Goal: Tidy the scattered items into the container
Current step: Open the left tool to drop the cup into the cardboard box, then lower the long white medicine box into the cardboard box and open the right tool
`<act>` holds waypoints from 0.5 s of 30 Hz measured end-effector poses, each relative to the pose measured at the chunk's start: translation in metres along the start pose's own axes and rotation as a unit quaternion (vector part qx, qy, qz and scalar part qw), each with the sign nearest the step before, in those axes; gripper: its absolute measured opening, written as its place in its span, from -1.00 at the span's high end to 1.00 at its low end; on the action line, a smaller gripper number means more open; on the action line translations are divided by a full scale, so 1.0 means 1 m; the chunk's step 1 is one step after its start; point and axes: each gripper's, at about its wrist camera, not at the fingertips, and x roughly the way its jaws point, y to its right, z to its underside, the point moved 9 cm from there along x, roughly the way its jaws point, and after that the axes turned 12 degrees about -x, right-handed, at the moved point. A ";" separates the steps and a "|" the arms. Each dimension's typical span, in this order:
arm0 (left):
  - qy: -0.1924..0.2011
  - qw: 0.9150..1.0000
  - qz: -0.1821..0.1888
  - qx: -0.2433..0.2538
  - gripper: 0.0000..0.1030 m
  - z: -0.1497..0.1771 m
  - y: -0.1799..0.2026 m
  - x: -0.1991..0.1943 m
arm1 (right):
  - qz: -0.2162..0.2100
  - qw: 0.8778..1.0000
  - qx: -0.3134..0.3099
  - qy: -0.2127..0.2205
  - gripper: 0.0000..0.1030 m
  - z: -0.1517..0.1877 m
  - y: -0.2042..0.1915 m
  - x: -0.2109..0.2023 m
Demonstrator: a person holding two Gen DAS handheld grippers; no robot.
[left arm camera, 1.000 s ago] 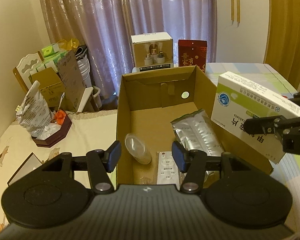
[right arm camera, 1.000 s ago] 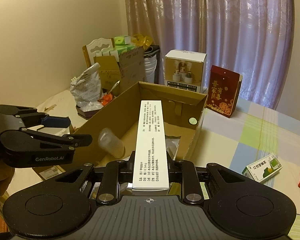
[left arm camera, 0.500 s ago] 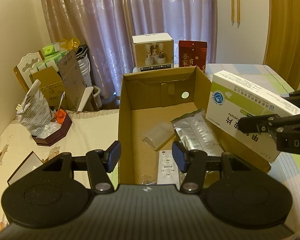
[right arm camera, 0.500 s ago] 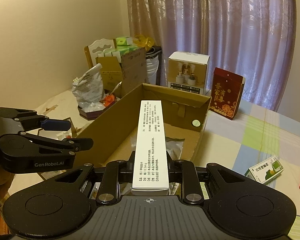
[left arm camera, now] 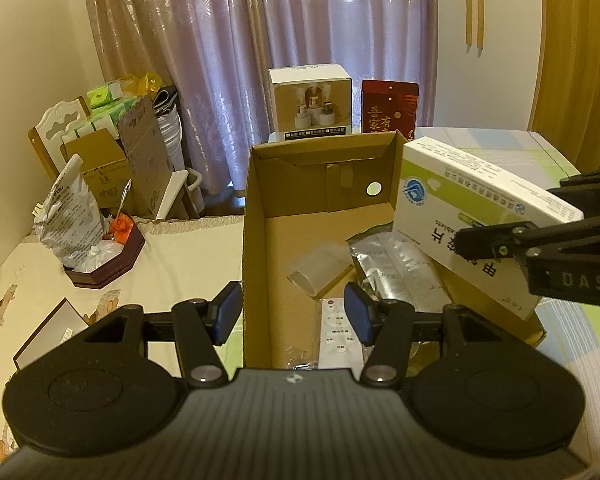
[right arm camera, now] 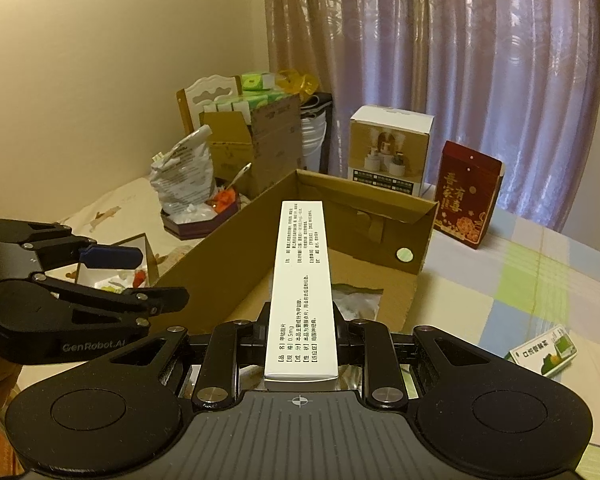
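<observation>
The remote control (left arm camera: 339,334) is partly hidden behind the left gripper (left arm camera: 293,317); the silver foil pack (right arm camera: 356,300) is largely covered by the medicine box (right arm camera: 301,300).

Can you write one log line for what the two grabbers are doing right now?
left gripper: jaws open, empty | right gripper: jaws shut on white medicine box, over cardboard box | inside: remote, foil pack

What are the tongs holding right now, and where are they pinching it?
The right tongs pinch the white medicine box by its two wide faces, near one end, above the cardboard box. The left tongs are open and hold nothing.
</observation>
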 end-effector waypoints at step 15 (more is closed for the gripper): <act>0.000 1.000 0.001 -0.005 -0.01 -0.001 -0.001 0.001 | -0.002 1.000 -0.014 0.003 0.47 -0.012 -0.006 0.016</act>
